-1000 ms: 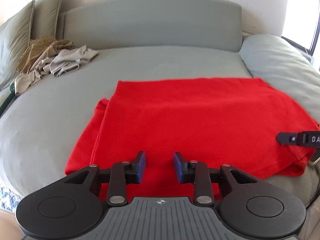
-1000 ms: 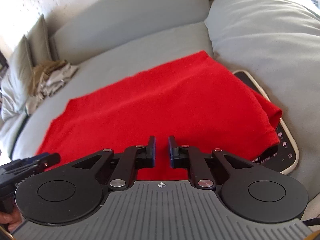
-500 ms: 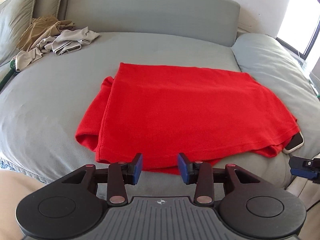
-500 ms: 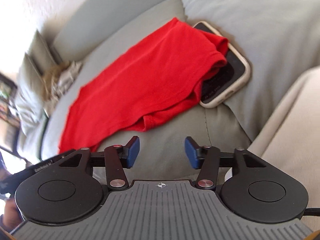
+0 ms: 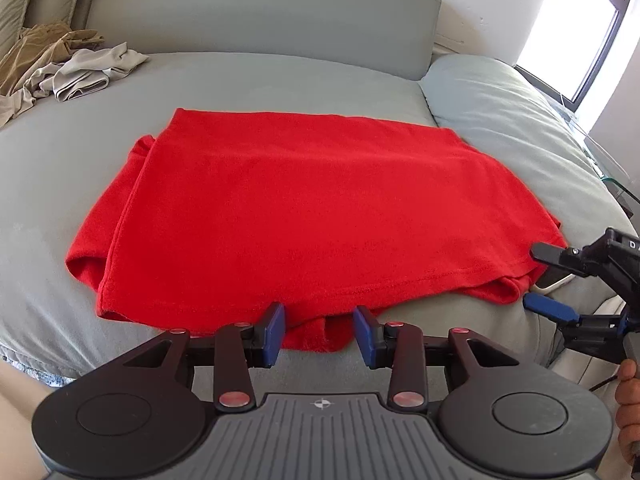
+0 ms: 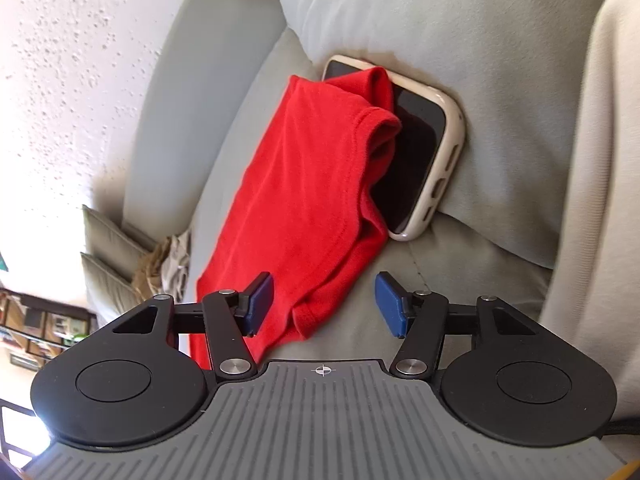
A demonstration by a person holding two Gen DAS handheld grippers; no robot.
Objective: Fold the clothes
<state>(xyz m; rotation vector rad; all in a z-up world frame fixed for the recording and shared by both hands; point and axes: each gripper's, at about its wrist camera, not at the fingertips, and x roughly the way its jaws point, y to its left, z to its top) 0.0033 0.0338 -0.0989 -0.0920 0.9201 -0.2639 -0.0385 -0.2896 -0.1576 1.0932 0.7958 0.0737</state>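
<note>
A red shirt lies folded flat on the grey sofa seat; it also shows in the right wrist view. My left gripper is open, its blue pads either side of the shirt's near hem. My right gripper is open wide at the shirt's near right corner; it also shows in the left wrist view, turned on its side at the right edge. Neither gripper holds anything.
A phone in a cream case lies partly under the shirt's right edge, against a grey cushion. A heap of beige and tan clothes lies at the sofa's back left. The backrest stands behind.
Both grippers have drawn back from over the shirt to its near edge and opened wider. The right gripper has rolled onto its side by the phone corner.
</note>
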